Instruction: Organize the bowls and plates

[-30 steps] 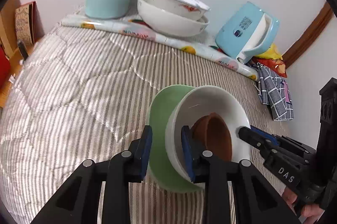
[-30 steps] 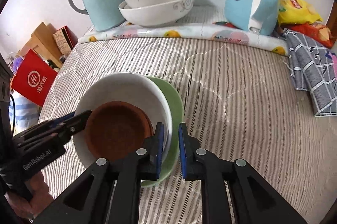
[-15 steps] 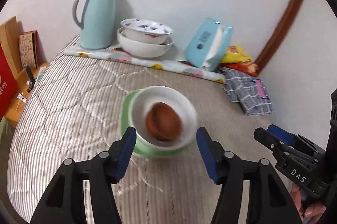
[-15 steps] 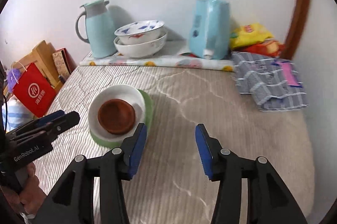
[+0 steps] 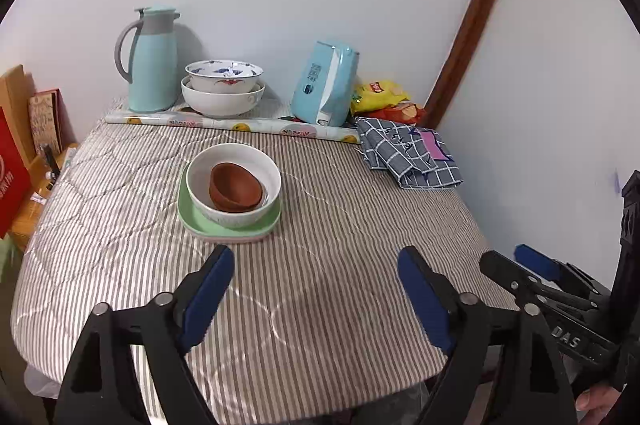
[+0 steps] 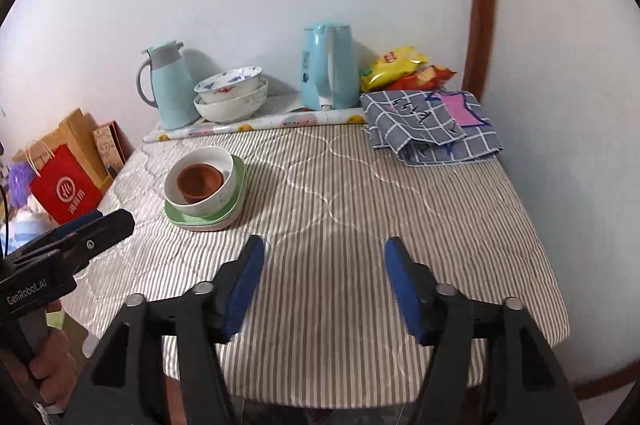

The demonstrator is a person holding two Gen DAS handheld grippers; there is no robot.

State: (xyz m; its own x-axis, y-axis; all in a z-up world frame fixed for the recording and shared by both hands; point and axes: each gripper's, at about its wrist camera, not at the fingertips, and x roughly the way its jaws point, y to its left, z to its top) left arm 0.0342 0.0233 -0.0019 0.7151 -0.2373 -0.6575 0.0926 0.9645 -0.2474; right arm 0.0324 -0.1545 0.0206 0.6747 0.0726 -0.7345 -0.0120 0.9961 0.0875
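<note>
On the striped desk point(image 5: 320, 305), the brown bowl point(image 5: 236, 187) sits in the white bowl point(image 5: 256, 161) on the green plate point(image 5: 192, 215). Left claw point(image 5: 314, 291) and right claw point(image 6: 322, 283) are both opening, with nothing between their jaws.

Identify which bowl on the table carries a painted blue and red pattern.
The patterned porcelain bowl at the back, nested in the plain white bowl beside the light blue jug. The front white bowl and brown bowl are unpatterned.

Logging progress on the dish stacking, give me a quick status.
Left gripper and right gripper opening, nothing between them. Brown bowl nested in white bowl on green plate. Nothing in the way.
</note>
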